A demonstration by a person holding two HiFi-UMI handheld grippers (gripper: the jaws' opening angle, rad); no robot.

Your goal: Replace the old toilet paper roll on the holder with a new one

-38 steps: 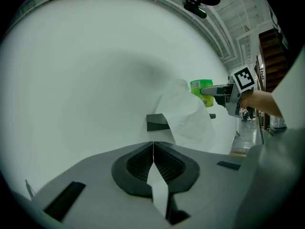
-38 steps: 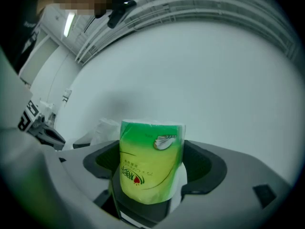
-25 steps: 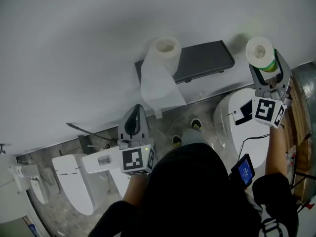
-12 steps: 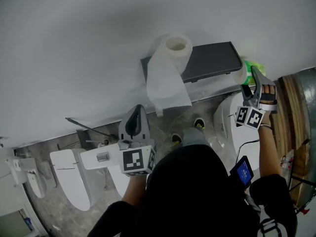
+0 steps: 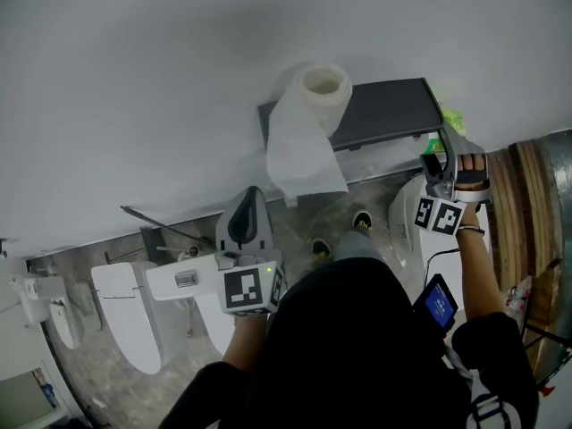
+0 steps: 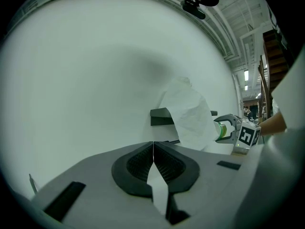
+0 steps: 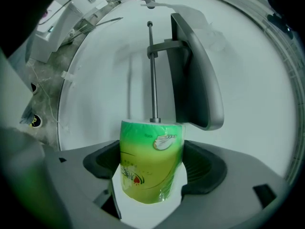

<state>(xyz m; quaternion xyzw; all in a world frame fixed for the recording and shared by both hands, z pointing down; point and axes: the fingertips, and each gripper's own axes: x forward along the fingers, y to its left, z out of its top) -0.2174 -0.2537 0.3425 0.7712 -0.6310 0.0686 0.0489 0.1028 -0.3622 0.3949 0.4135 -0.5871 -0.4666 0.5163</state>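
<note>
The new roll (image 7: pixel 150 168) wears glossy plastic wrap; the holder rod (image 7: pixel 152 70) is smooth metal.

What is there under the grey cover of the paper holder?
A thin metal rod runs under the grey cover, bare where it shows. The green-wrapped roll in the right gripper sits at its near end. In the head view the cover hides it.

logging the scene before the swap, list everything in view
white toilet paper roll with a hanging sheet: 1, white, holder's left end
dark grey flat holder cover: 1, dark grey, right of that roll
thin metal holder rod: 1, silver, beside cover
green plastic-wrapped toilet paper roll: 1, green-yellow, at the rod's end
white toilets: several, white, floor
small blue-screen device: 1, black, by right arm
left gripper: 1, grey, shut, empty
right gripper: 1, grey, shut on wrapped roll
</note>
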